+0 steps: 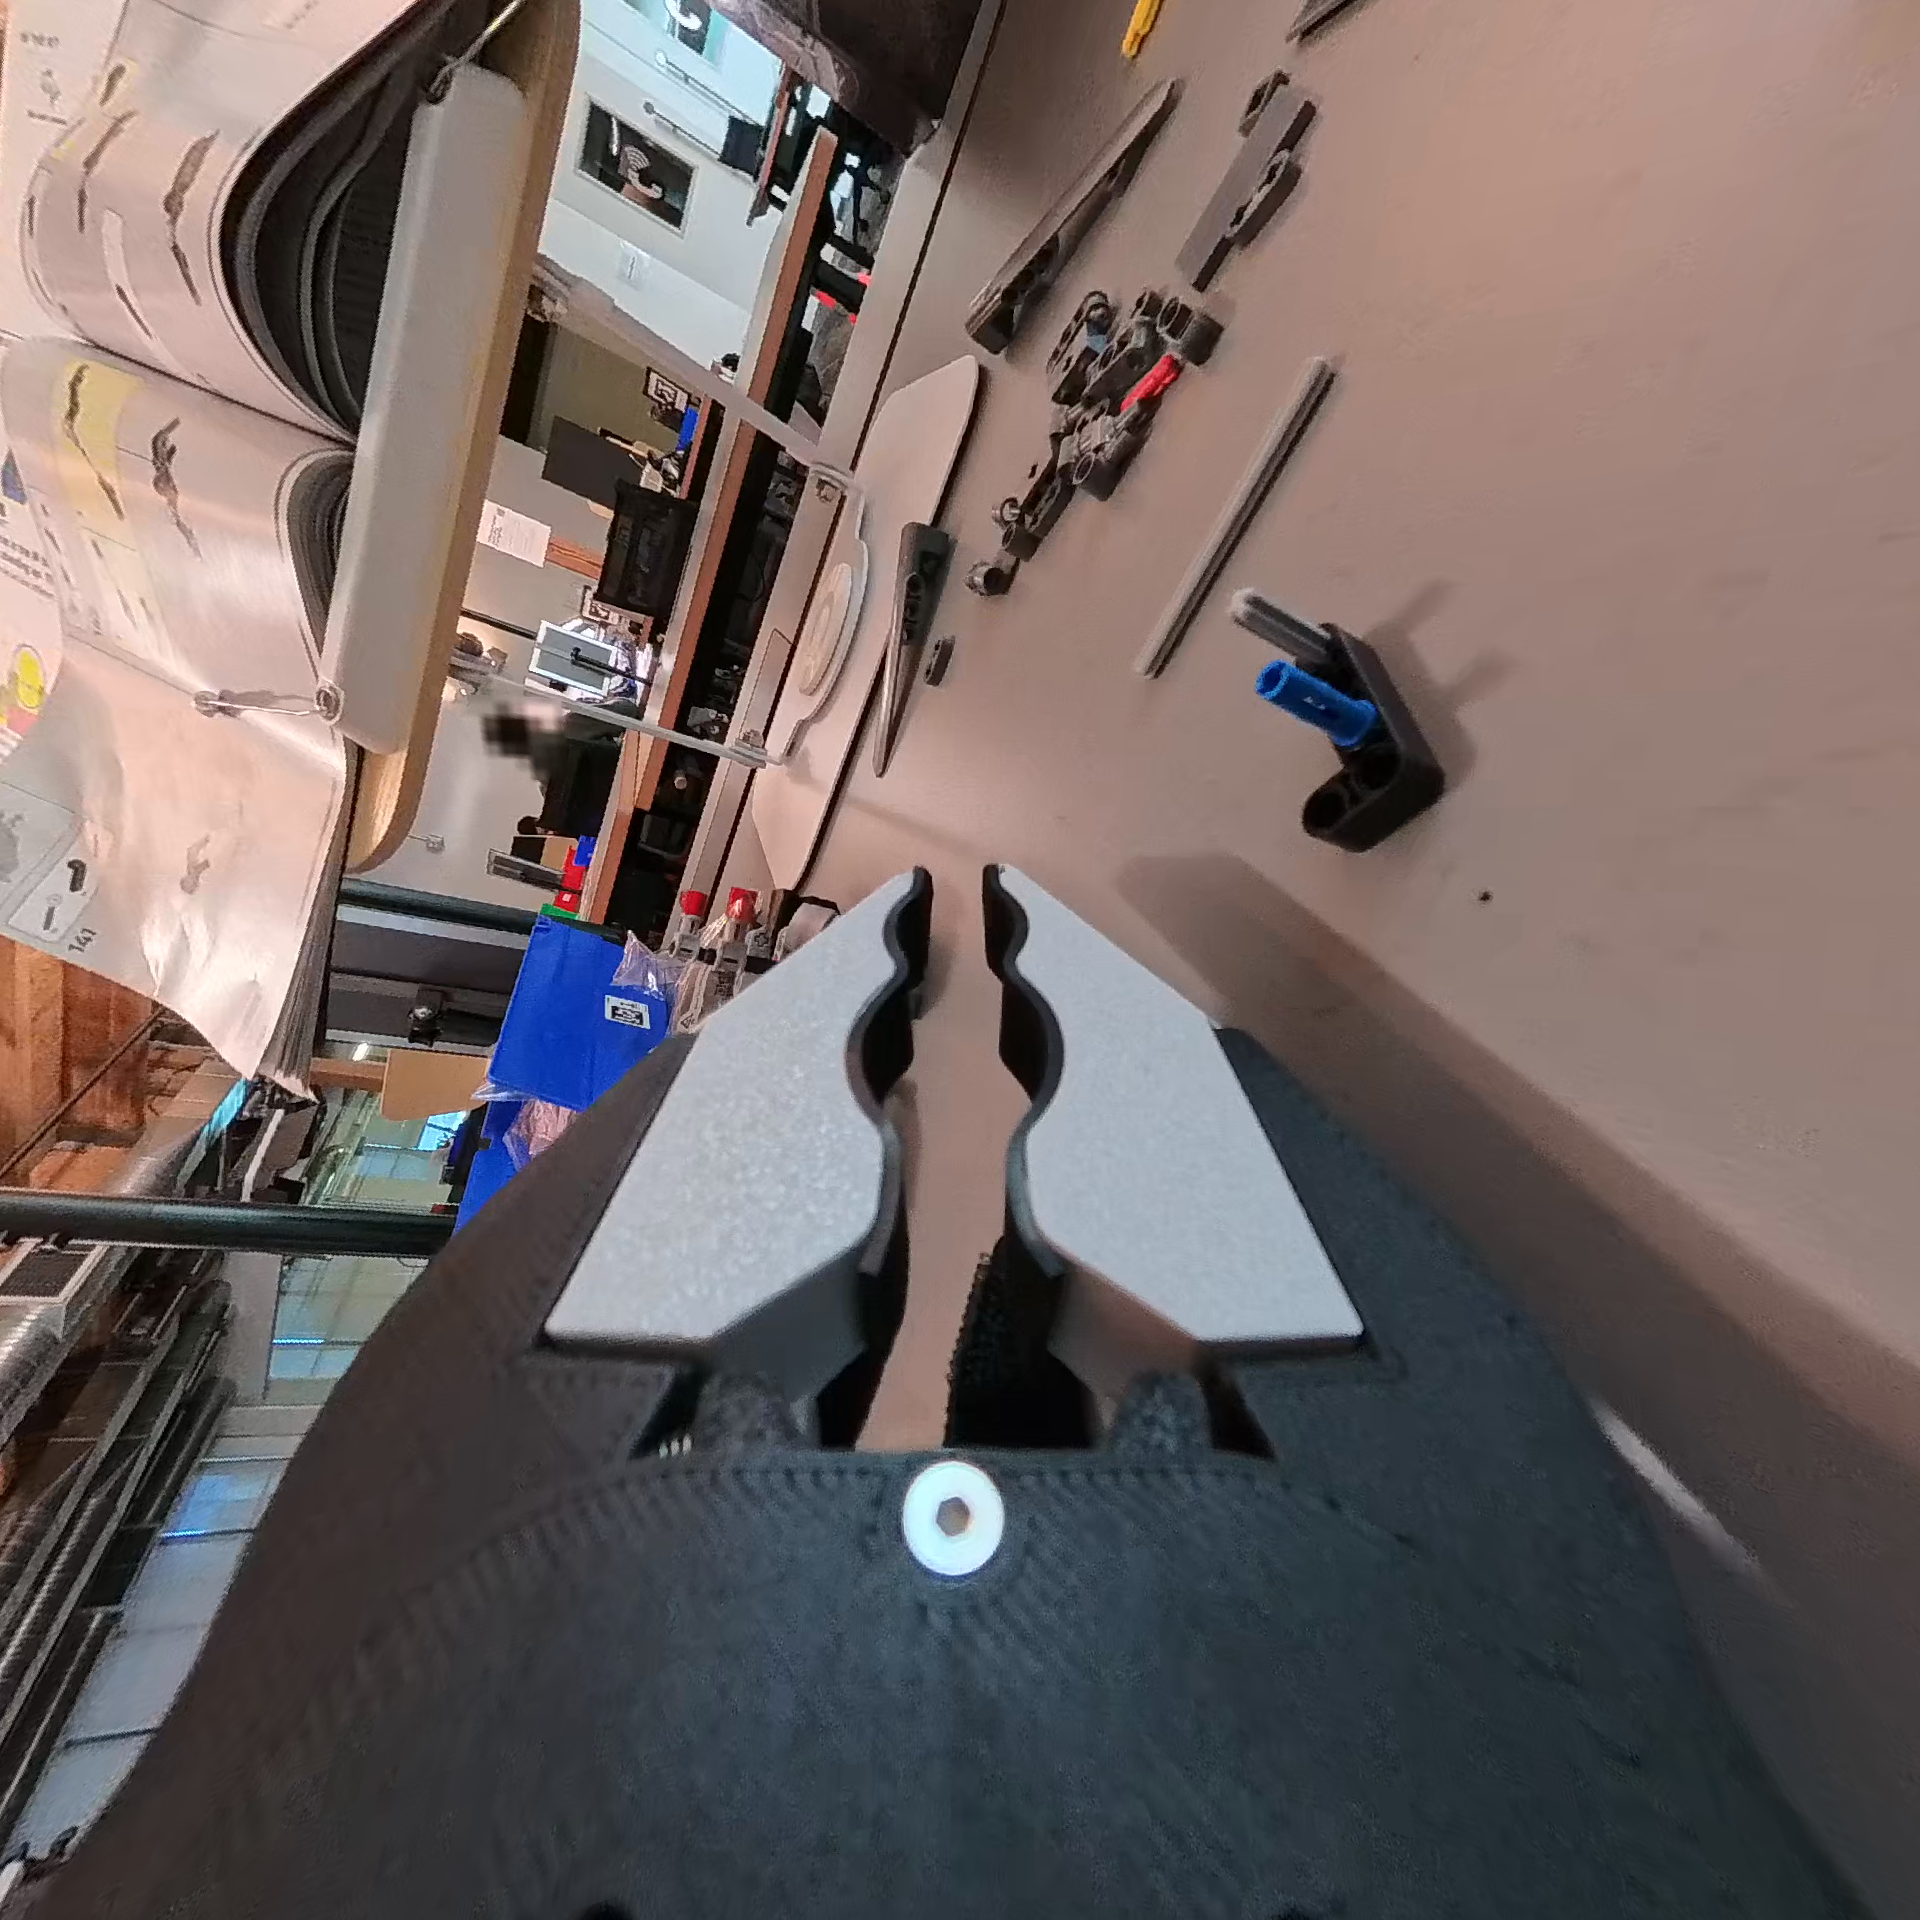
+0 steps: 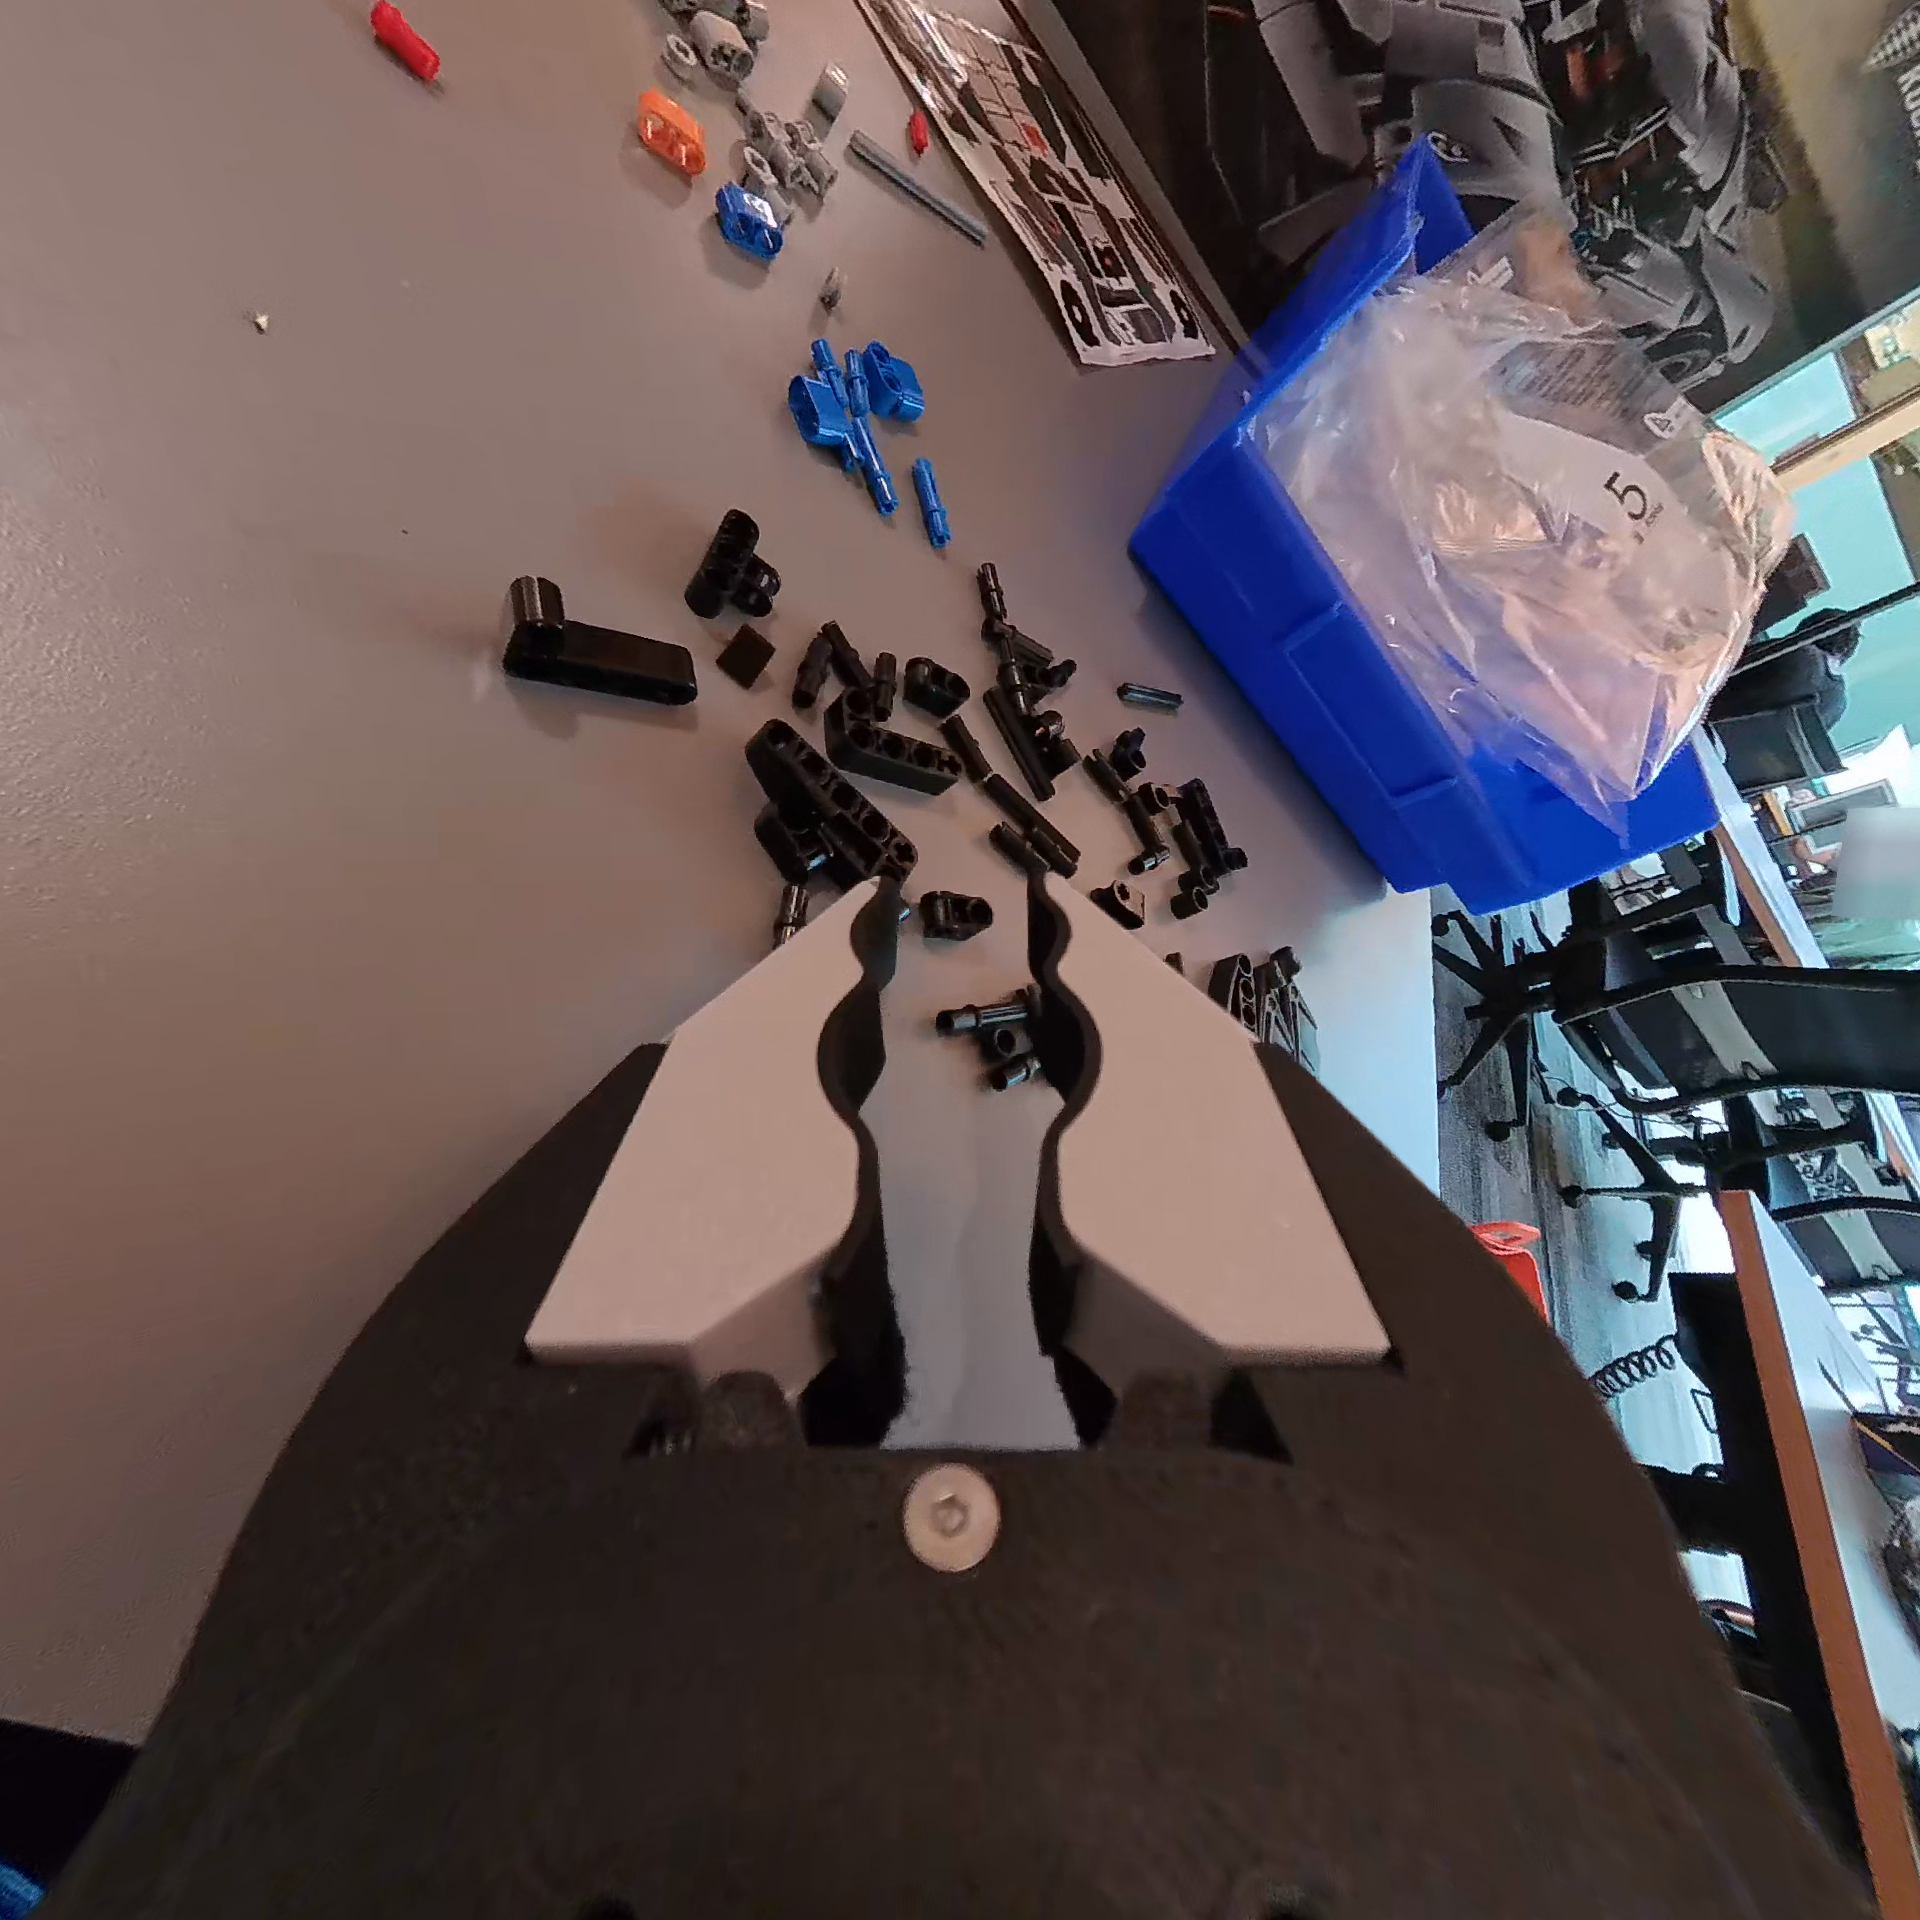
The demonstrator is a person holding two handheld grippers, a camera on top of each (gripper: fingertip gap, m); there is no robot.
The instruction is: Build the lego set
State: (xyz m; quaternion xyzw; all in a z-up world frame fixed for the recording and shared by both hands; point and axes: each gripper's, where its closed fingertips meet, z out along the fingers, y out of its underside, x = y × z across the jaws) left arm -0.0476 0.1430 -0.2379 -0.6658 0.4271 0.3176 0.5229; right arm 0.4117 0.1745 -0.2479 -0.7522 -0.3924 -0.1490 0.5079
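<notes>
My left gripper (image 1: 956, 883) is open by a narrow slit with nothing between its pads; bare table (image 1: 1558, 468) shows through the gap. A black L-shaped piece (image 1: 1382, 748) with a blue pin (image 1: 1314, 701) and a grey axle stuck in it lies ahead to the right. My right gripper (image 2: 958, 888) is open above a scatter of black pins and beams (image 2: 831, 800). A small black connector (image 2: 956, 916) lies on the table between its fingertips, and the pads do not touch it. Black pins (image 2: 987, 1023) lie farther back between the fingers.
An open instruction booklet (image 1: 156, 520) stands at the left. A dark part-built assembly (image 1: 1101, 416), a long grey axle (image 1: 1236, 520) and dark beams (image 1: 1070, 218) lie farther off. A blue bin (image 2: 1351, 644) with a clear bag (image 2: 1507, 468), a sticker sheet (image 2: 1070, 208) and blue parts (image 2: 852, 400) lie ahead right. My hands' fingertips stand some 45 cm from each other. The black L-shaped piece (image 1: 1382, 748) is closer to my left gripper, around 7 cm from its tips; the right tips are 40 cm off.
</notes>
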